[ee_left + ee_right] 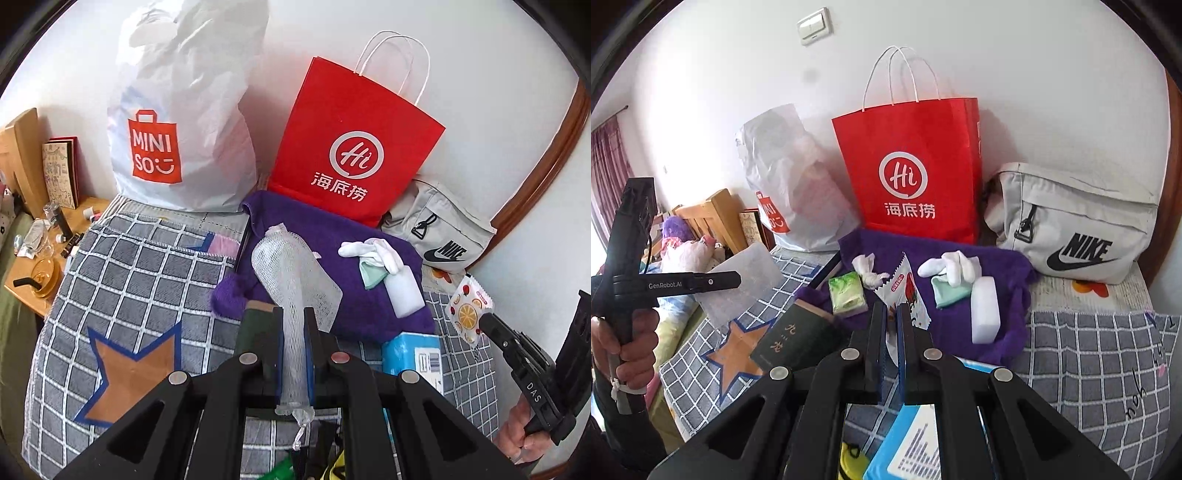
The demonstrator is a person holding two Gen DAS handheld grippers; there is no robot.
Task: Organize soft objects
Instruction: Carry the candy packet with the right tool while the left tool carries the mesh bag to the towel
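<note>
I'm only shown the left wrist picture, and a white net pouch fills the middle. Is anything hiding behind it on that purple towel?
Observer: Yes. The right wrist view shows a green tissue pack on the purple towel, which the net pouch blocks from you.
Operator: Anything beside it?
Observer: A crumpled white tissue lies just beyond the pack.
Operator: And on the wall?
Observer: A light switch, up and left of the red bag.
</note>
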